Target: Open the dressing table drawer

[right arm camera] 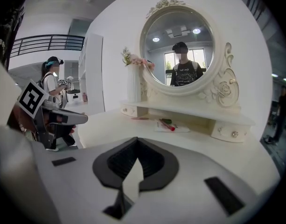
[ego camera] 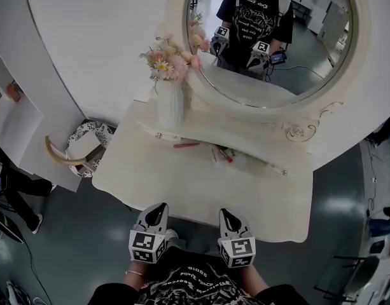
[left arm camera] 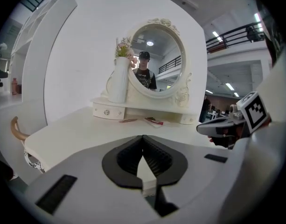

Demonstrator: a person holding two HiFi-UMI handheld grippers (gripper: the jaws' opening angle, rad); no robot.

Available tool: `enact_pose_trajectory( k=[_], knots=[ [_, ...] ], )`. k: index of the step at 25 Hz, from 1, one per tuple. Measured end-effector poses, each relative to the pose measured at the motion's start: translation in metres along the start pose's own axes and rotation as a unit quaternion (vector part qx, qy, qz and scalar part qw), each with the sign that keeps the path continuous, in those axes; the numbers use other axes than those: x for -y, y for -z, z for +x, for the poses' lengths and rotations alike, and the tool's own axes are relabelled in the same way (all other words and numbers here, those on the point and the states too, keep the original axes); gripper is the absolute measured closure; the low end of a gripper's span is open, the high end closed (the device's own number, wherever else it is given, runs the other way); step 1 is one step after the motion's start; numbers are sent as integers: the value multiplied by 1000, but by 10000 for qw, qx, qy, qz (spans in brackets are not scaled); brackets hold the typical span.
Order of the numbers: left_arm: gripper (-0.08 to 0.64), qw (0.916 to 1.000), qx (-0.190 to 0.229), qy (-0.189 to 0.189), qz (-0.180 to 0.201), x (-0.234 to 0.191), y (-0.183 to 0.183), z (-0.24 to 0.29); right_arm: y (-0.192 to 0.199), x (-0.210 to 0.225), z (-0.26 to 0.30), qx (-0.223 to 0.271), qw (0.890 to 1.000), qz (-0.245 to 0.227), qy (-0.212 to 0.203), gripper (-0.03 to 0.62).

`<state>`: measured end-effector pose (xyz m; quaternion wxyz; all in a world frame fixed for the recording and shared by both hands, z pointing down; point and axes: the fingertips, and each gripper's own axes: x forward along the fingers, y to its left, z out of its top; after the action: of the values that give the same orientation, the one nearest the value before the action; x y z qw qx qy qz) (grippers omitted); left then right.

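A cream dressing table (ego camera: 182,183) carries a round mirror (ego camera: 271,37) on a low shelf. That shelf holds a small drawer with a knob at its left end (left arm camera: 107,112) (ego camera: 158,135) and another at its right end (right arm camera: 234,134) (ego camera: 284,171); both look closed. My left gripper (ego camera: 158,210) (left arm camera: 143,136) hangs at the table's near edge, shut with nothing in it. My right gripper (ego camera: 226,215) (right arm camera: 136,139) is beside it, also shut and empty. Both point toward the mirror, well short of the drawers.
A white vase of flowers (ego camera: 170,100) stands at the shelf's left end. Small red and pink items (ego camera: 221,154) lie on the tabletop under the shelf. A patterned basket (ego camera: 86,146) sits on the floor at the left. Another person (right arm camera: 52,85) stands far off.
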<state>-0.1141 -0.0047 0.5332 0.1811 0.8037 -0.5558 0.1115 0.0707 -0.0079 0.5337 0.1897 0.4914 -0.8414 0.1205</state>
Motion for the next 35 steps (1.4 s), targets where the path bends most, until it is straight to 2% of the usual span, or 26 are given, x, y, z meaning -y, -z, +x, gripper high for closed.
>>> enact_pose_trajectory(
  k=[3, 15, 28, 35],
  knots=[
    [545, 9999, 23, 163, -47, -12, -9, 7, -7, -5, 8, 70, 9999, 32, 133, 581],
    [545, 9993, 43, 380, 61, -49, -28, 24, -20, -18, 27, 273, 9972, 345, 613, 582],
    [543, 9999, 53, 55, 139, -74, -39, 35, -19, -25, 38, 243, 9964, 465, 663, 583],
    [543, 9994, 41, -347, 68, -89, -45, 46, -29, -13, 52, 261, 9978, 334, 516, 581]
  ],
)
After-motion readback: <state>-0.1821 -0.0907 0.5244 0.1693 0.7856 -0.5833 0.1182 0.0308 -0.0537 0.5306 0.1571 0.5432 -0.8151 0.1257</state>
